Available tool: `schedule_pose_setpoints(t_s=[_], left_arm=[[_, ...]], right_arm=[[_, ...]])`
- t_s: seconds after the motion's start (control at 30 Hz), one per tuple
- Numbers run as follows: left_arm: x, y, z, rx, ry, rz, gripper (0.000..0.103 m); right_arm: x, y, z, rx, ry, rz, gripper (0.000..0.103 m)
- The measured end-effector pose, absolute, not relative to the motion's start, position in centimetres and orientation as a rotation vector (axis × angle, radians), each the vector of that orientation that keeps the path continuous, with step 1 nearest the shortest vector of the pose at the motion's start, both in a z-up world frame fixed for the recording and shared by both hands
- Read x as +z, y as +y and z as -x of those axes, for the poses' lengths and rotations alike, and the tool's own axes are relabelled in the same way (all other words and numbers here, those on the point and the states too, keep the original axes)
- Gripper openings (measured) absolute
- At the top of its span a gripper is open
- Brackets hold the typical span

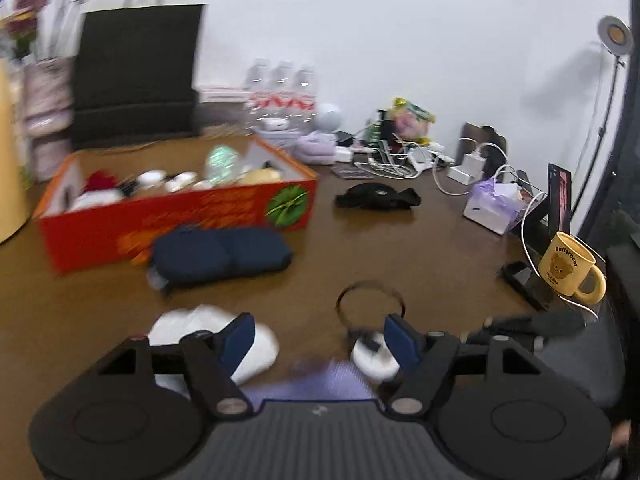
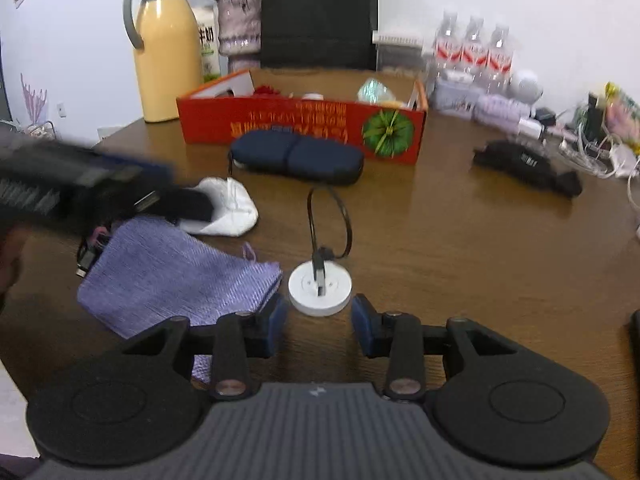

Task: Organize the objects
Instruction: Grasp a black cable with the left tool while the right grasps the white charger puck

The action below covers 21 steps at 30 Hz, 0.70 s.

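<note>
- Progress, as I judge it: the red cardboard box [image 2: 304, 128] near the far-left part of the worktop [image 2: 460, 248] already holds several small things (something red and fluffy, white lids or pots, a pale green wrapped item), so some sorting looks done; much is left loose.
- Still out on the worktop: one navy zip case [image 2: 298, 157] just in front of the box, one white cloth bundle [image 2: 230, 210], one lilac knitted pouch [image 2: 176, 280] near the front edge, one white round charger puck [image 2: 320, 289] with its looped black cable [image 2: 346, 220], and one black cloth item [image 2: 528, 168] toward the right.
- Counted elsewhere: three water bottles [image 2: 474, 52] at the back, one yellow thermos jug [image 2: 166, 48] at the back left, one yellow bear mug [image 1: 570, 268] at the right edge.
- Left tool [image 1: 320, 336]: jaws wide apart, holding nothing, over the pouch with the white bundle beside it.
- Right tool [image 2: 318, 322]: jaws partly open, empty, the charger puck just ahead of its tips, not touched.
</note>
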<state>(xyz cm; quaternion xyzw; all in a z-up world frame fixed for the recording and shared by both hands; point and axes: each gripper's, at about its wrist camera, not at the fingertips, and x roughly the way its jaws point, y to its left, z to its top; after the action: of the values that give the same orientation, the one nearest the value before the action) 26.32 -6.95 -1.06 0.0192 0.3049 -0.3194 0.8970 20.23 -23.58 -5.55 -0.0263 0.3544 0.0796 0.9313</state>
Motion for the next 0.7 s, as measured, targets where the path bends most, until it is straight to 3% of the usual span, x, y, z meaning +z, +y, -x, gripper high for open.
schedule_pose_setpoints(t_s=[0.07, 0.17, 0.2, 0.23, 0.27, 0.57, 0.7], left_arm=[[-1.7, -8.6, -28.4, -0.651, 0.662, -0.039, 0.079], [-3.3, -10.3, -31.4, -0.629, 0.749, 0.019, 0.073], [-3.8, -10.6, -32.2, -0.644, 0.777, 0.048, 0.054], [-4.2, -10.8, -32.8, -0.655, 0.804, 0.071, 0.012], [-4.5, -11.0, -33.2, -0.673, 0.823, 0.08, 0.003], [0.5, -7.2, -27.2, -0.545, 0.561, 0.068, 0.001], [2.5, -3.4, -24.9, -0.445, 0.558, 0.113, 0.001]], right_arm=[[-6.1, -23.5, -20.7, 0.157, 0.707, 0.055, 0.047], [-6.4, -23.7, -21.5, 0.15, 0.68, 0.026, 0.045], [-6.5, -23.8, -21.7, 0.157, 0.672, 0.019, 0.04], [-6.5, -23.9, -21.8, 0.159, 0.669, 0.016, 0.04], [-6.4, -23.9, -21.9, 0.158, 0.663, 0.016, 0.04], [-5.8, -25.3, -21.6, 0.034, 0.614, 0.019, 0.039], [-4.8, -26.5, -19.5, 0.038, 0.589, -0.053, 0.04]])
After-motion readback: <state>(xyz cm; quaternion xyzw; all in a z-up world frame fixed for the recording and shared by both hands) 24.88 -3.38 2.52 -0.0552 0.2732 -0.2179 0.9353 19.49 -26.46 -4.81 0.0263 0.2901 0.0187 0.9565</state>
